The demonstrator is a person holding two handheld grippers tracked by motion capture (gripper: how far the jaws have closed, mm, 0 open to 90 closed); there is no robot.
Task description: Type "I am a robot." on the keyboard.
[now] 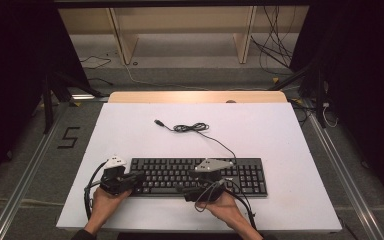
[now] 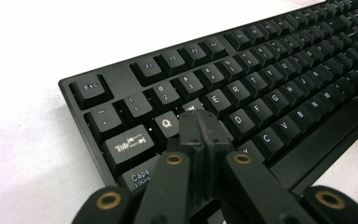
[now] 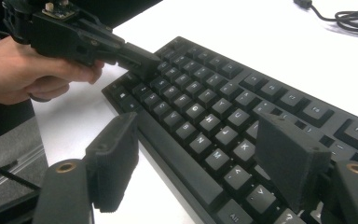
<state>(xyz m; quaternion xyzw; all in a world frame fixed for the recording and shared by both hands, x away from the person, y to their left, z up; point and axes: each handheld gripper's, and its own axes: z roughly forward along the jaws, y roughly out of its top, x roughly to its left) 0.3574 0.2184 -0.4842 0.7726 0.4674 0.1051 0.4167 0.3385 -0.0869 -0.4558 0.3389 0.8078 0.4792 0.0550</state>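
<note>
A black keyboard [image 1: 200, 176] lies along the near side of the white table top [image 1: 280, 135]. Its cable [image 1: 190, 128] coils behind it and ends in a loose USB plug [image 1: 158, 122]. My left gripper [image 1: 139, 178] is shut with nothing in it. In the left gripper view its tip [image 2: 200, 122] rests at the W key, on the left end of the keyboard [image 2: 270, 79]. My right gripper [image 3: 200, 156] is open and hangs low over the keyboard's [image 3: 205, 107] front edge near the M and K keys. That view also takes in the left gripper [image 3: 137, 58] and the hand holding it [image 3: 23, 70].
Behind the table stands a wooden shelf frame [image 1: 180, 30], with loose cables on the floor [image 1: 275, 50]. Metal rails [image 1: 25, 170] run along both sides, and a "5" mark [image 1: 69, 137] is on the floor at the left. The coiled cable [image 3: 354, 18] lies on the table's far half.
</note>
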